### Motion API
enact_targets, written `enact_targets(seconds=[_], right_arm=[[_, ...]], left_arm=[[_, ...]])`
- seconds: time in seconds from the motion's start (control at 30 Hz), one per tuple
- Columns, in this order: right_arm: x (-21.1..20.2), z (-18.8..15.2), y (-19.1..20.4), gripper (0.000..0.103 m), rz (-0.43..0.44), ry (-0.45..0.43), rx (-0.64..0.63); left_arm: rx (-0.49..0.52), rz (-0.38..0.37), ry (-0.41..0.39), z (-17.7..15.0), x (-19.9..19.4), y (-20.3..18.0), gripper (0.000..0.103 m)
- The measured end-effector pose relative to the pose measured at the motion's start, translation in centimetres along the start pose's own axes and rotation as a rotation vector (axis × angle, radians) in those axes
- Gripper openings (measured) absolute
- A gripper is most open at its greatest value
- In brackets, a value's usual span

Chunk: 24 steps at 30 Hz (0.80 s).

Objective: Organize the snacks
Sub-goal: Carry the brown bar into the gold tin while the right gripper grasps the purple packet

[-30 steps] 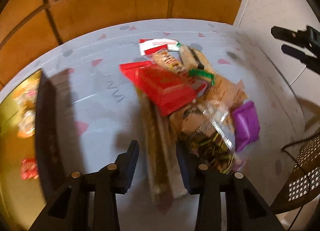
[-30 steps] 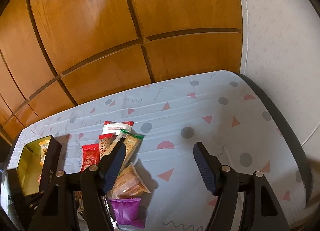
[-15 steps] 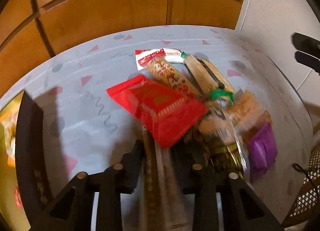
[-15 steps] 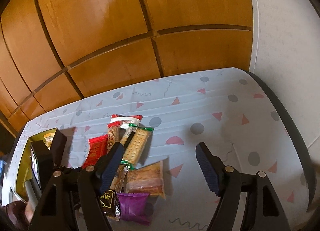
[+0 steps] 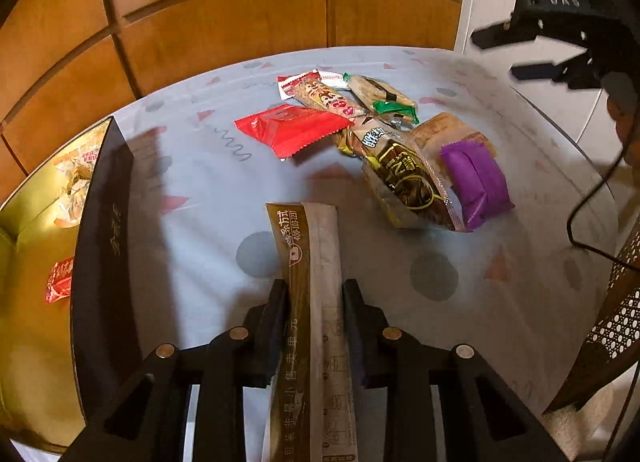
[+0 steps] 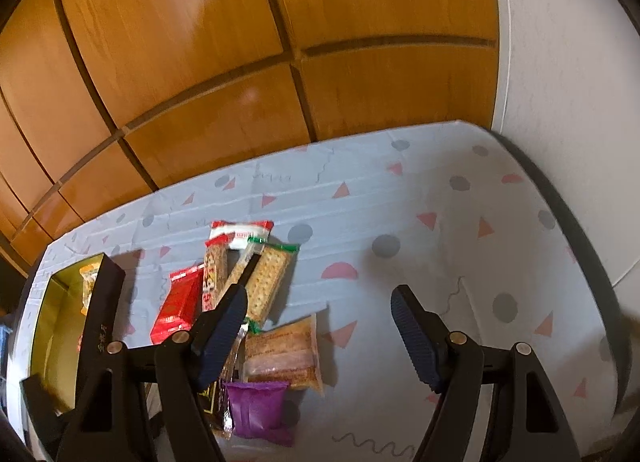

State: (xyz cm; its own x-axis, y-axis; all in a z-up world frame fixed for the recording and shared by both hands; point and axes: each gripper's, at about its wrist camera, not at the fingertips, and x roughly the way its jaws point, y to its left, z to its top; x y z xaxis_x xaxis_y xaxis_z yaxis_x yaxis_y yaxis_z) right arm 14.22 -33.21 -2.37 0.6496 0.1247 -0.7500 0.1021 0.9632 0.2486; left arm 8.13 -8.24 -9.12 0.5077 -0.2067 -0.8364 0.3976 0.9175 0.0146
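Observation:
My left gripper (image 5: 314,294) is shut on a long brown-and-white snack packet (image 5: 310,262) and holds it above the table. A pile of snacks lies beyond it: a red packet (image 5: 292,128), a brown-gold packet (image 5: 404,178), a purple packet (image 5: 476,178) and cracker packs (image 5: 380,92). A gold-lined box (image 5: 36,246) with a dark wall stands at the left and holds a few snacks. My right gripper (image 6: 320,326) is open and empty, above the table right of the pile (image 6: 264,282); it also shows in the left wrist view (image 5: 532,50).
The table (image 6: 440,198) has a pale blue cloth with triangles and dots. Wood panelling (image 6: 240,62) stands behind it and a white wall at the right. A wicker chair (image 5: 616,326) and a black cable (image 5: 588,206) are at the right edge.
My left gripper closed on the long packet, pulled it out from under the pile and drew back toward me. The right gripper shifted slightly and stayed open.

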Motion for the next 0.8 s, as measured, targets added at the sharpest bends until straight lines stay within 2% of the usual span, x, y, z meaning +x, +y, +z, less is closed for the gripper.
enact_targets(seconds=[0.13, 0.23, 0.27, 0.37, 0.43, 0.6, 0.63, 0.7, 0.73, 0.8], right_arm=[[2.7, -1.0, 0.9, 0.074, 0.116, 0.181, -0.016], [4.1, -2.2, 2.6, 0.074, 0.209, 0.303, -0.076], [4.5, -2.7, 3.0, 0.074, 0.216, 0.333, -0.087], [5.1, -3.5, 3.5, 0.076, 0.164, 0.377, -0.123], [5.7, -4.2, 3.5, 0.076, 0.192, 0.437, -0.105], [6.4, -5.1, 4.6, 0.076, 0.138, 0.472, -0.184], [6.5, -5.3, 4.9, 0.074, 0.122, 0.475, -0.214], [6.9, -5.5, 5.4, 0.056, 0.105, 0.475, -0.254], [7.3, -5.7, 5.8, 0.044, 0.087, 0.483, -0.288], [8.0, -6.3, 6.3, 0.040, 0.050, 0.494, -0.339]], left_arm=[[-0.056, -0.062, -0.006, -0.1, -0.1, 1.2, 0.028], [-0.049, -0.070, -0.003, 0.0, 0.1, 1.1, 0.028], [-0.054, -0.074, -0.004, 0.0, 0.1, 1.1, 0.028], [-0.074, -0.091, -0.008, 0.0, 0.2, 1.4, 0.029], [-0.081, -0.097, -0.010, 0.0, 0.2, 1.4, 0.029], [-0.108, -0.105, -0.021, -0.1, 0.2, 1.7, 0.030], [-0.103, -0.102, -0.021, -0.1, 0.2, 1.7, 0.030], [-0.095, -0.094, -0.028, -0.1, 0.2, 1.5, 0.028], [-0.096, -0.092, -0.034, -0.1, 0.1, 1.5, 0.028], [-0.103, -0.091, -0.038, -0.1, 0.0, 1.6, 0.023]])
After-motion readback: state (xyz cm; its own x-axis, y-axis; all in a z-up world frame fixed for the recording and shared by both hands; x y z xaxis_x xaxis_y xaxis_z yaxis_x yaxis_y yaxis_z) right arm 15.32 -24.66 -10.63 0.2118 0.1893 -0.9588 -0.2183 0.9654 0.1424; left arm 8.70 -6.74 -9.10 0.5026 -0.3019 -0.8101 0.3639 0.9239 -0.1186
